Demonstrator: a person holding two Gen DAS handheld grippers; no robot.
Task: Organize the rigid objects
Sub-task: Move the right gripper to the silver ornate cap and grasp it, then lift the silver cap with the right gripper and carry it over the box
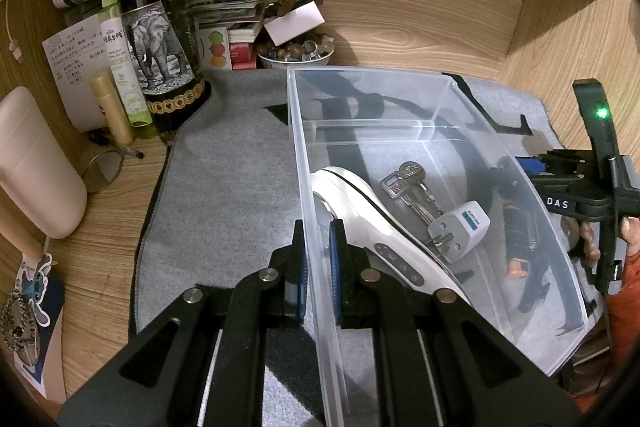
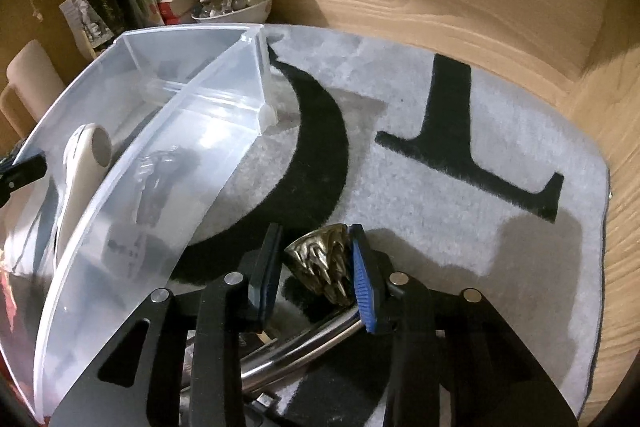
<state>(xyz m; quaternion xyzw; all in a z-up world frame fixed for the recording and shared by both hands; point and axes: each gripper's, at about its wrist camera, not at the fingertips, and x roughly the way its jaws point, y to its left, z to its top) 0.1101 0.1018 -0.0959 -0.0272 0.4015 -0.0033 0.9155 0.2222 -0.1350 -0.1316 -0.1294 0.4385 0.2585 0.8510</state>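
A clear plastic bin [image 1: 360, 74] stands on a grey mat [image 1: 224, 163]. Inside lie a white handheld device [image 1: 360, 219], a bunch of keys [image 1: 408, 183] and a white plug adapter [image 1: 460, 231]. My left gripper [image 1: 318, 259] is shut on the bin's near side wall, one finger inside and one outside. In the right wrist view my right gripper [image 2: 316, 267] is low over the mat, right of the bin [image 2: 192, 95]. Its blue pads press on a carved brass piece [image 2: 320, 263] with a shiny metal stem [image 2: 304, 343].
At the back left stand a dark wine bottle [image 1: 156, 27], a green spray bottle [image 1: 120, 59], a stack of papers [image 1: 228, 11] and a bowl of stones [image 1: 296, 53]. Wooden walls [image 1: 440, 7] close in the back and right. A pale case [image 1: 36, 163] lies at left.
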